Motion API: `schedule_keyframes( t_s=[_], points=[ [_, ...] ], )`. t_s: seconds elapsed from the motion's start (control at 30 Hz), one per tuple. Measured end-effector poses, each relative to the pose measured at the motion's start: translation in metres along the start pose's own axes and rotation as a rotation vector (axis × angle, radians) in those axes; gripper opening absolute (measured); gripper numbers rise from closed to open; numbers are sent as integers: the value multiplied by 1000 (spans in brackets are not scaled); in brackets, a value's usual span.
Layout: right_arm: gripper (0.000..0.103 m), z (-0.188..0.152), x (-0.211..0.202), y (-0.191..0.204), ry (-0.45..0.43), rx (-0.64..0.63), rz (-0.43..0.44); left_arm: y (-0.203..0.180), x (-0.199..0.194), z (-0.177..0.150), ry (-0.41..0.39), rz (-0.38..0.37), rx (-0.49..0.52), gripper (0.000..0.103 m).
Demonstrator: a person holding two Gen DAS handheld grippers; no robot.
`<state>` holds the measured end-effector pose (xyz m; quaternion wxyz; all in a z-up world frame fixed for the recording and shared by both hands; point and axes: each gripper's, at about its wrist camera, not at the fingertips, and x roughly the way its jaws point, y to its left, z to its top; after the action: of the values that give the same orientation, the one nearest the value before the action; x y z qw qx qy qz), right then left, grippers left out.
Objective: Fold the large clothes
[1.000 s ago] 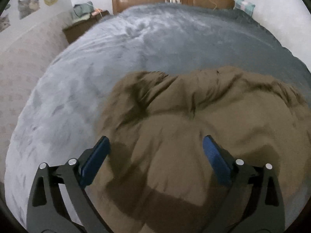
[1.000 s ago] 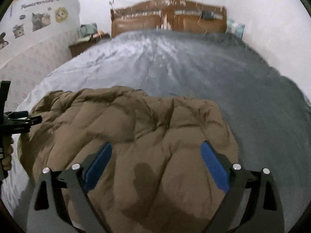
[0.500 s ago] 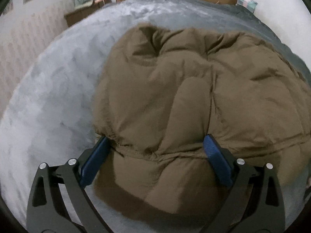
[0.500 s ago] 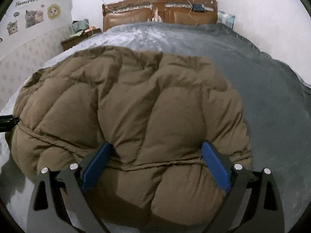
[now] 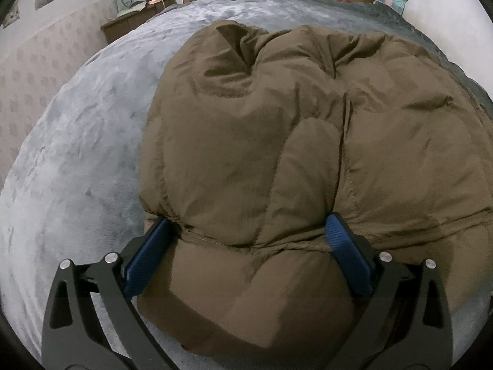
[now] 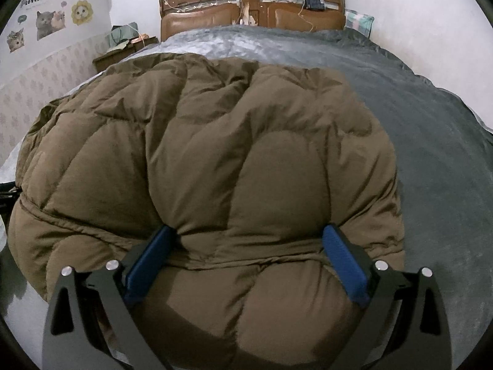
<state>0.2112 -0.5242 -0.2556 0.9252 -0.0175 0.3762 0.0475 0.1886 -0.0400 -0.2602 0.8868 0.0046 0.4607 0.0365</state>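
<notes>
Left gripper (image 5: 249, 240) and right gripper (image 6: 249, 246) both spread wide, straddling brown puffer coat (image 5: 277, 141) on grey bed (image 5: 77, 141).

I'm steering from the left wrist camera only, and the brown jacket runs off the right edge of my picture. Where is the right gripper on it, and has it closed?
Observer: The right gripper is open. Its blue pads stand wide apart on either side of a padded bulge at the near hem seam of the brown jacket.
Operator: Does the jacket end near there on the right?
Observer: Yes. Its right edge lies just beyond the right pad, and past that there is only bare grey blanket.
</notes>
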Motion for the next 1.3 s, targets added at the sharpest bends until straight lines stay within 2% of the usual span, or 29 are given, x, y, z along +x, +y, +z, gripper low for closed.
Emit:
schedule_keyframes(
  t_s=[0.23,0.53,0.7,0.83,0.9,0.97,1.1,1.3],
  points=[
    [98,3,5,0,8,-3,0,-3,0,-1,-1,5,3,100],
    [99,3,5,-1,11,0,11,-1,6,15,14,5,5,100],
    [99,0,-25,-11,-41,42,49,-1,-12,18,-17,28,2,100],
    [99,-6,-70,-37,-121,104,87,5,-47,19,-86,49,31,100],
    [99,-6,-87,-54,-136,125,79,13,-61,19,-107,58,35,100],
    [99,-8,-100,-71,-140,135,41,23,-72,19,-98,30,32,100],
    [99,-13,-105,-92,-132,141,-3,31,-82,21,-108,41,34,100],
    [99,-8,-88,-84,-105,98,26,23,-72,23,-86,43,15,100]
  ],
)
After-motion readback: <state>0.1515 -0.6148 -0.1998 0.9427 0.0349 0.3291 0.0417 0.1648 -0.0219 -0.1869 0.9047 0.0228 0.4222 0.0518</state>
